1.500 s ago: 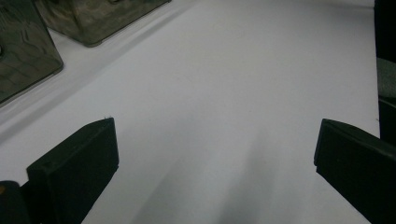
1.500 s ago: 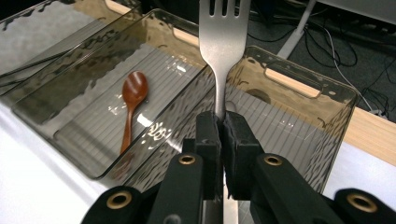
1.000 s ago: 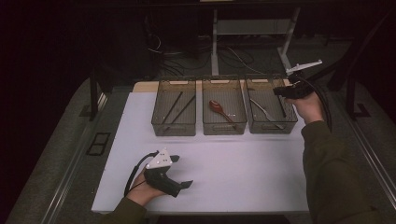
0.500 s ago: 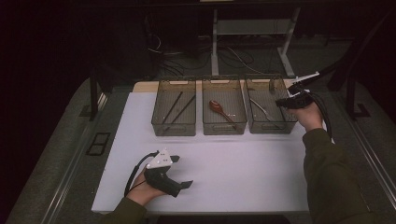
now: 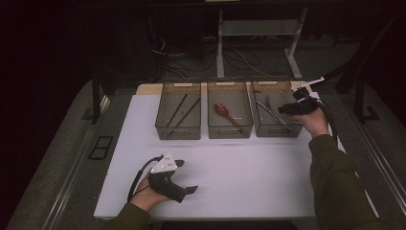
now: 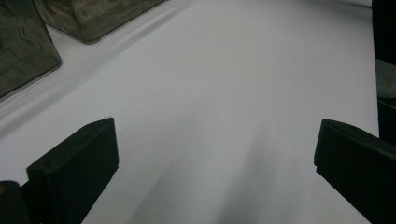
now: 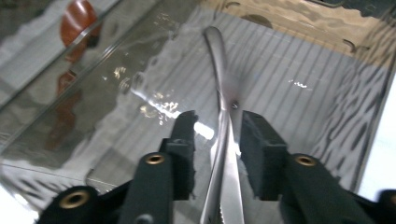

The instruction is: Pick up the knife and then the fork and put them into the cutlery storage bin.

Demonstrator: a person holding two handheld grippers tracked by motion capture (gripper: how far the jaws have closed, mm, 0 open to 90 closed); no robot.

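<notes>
Inside, right bin [image 5: 277,129] holds tongs [image 7: 223,116]; middle bin [image 5: 230,132], red spoon [image 5: 225,111].

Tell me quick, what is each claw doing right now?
Left gripper: open, empty, over the white table.
Right gripper: jaws just opened, straddling metal tongs in the right bin, not pressing them.

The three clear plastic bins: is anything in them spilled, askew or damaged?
Nothing stands out. The left clear bin holds dark sticks, the middle bin a red spoon, the right bin metal scissors, now between the right tongs, which have just been opening.
</notes>
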